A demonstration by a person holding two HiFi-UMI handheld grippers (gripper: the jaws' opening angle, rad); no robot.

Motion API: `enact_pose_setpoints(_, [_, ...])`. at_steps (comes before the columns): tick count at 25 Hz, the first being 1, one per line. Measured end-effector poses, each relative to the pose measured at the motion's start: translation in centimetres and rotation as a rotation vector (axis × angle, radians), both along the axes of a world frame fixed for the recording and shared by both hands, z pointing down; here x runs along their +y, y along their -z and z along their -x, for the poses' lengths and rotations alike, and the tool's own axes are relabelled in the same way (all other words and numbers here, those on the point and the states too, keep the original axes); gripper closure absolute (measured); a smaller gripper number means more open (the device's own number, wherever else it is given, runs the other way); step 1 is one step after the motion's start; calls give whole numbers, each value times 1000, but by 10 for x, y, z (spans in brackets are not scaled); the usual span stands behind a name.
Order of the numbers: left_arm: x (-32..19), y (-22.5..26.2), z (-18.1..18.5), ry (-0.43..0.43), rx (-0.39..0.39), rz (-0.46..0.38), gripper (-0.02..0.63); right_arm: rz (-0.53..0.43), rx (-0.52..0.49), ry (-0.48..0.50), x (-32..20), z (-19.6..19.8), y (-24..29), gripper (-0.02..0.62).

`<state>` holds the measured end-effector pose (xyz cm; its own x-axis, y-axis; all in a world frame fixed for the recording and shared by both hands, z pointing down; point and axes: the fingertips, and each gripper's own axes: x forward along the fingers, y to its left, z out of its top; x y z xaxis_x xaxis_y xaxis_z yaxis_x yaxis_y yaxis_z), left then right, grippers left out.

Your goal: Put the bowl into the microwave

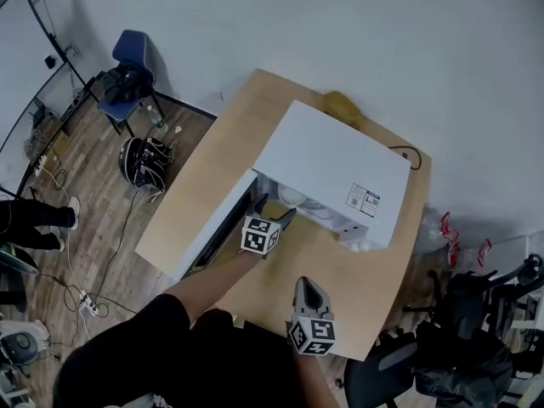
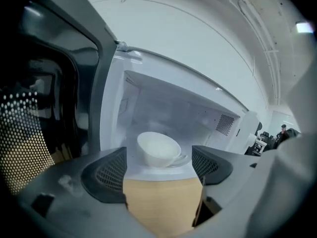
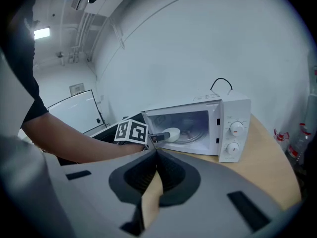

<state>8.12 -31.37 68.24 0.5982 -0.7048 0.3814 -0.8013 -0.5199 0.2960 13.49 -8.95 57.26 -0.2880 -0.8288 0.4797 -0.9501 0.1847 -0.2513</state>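
Inside the open microwave [image 1: 331, 172], the white bowl [image 2: 157, 149] is sitting on the glass turntable [image 2: 181, 160], leaning a little to one side, so the placing itself looks done. The left gripper [image 1: 274, 212] is hovering just outside the cavity mouth, low over the desk [image 1: 204, 172]. Its jaws are spread wide with only bare wood between them, and the bowl is lying beyond their tips, untouched. The door [image 1: 212, 228] is hanging open to the left, giving that gripper a free way out. The right gripper [image 1: 308, 291] is sitting near the person's body, well apart from the microwave, its jaws pressed together on nothing, probably parked clear of the left arm's work.
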Motion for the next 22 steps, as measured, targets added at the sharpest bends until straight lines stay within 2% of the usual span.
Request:
enact_pose_setpoints(4, [2,-5,6,-2,-56,6,224,0,7,-15,5,3,0,535])
enact_pose_setpoints(8, [8,-11,13,6,-62,32,229,5,13,-28,9,3,0,535])
enact_pose_setpoints(12, [10,-8,11,-15,-49,8,236,6,3,-45,9,4,0,535])
enact_pose_setpoints(13, [10,-7,11,-16,-45,0,252,6,6,-46,9,5,0,535])
enact_pose_setpoints(14, [9,-5,12,-14,-45,-11,308,6,11,-46,8,6,0,535])
enact_pose_setpoints(15, [8,-4,13,-9,-49,-21,395,7,13,-45,8,8,0,535])
enact_pose_setpoints(16, [7,-4,14,-6,-56,-30,426,8,12,-47,7,8,0,535])
enact_pose_setpoints(22, [3,-13,5,-38,-82,-18,426,20,10,-65,7,-1,-3,535])
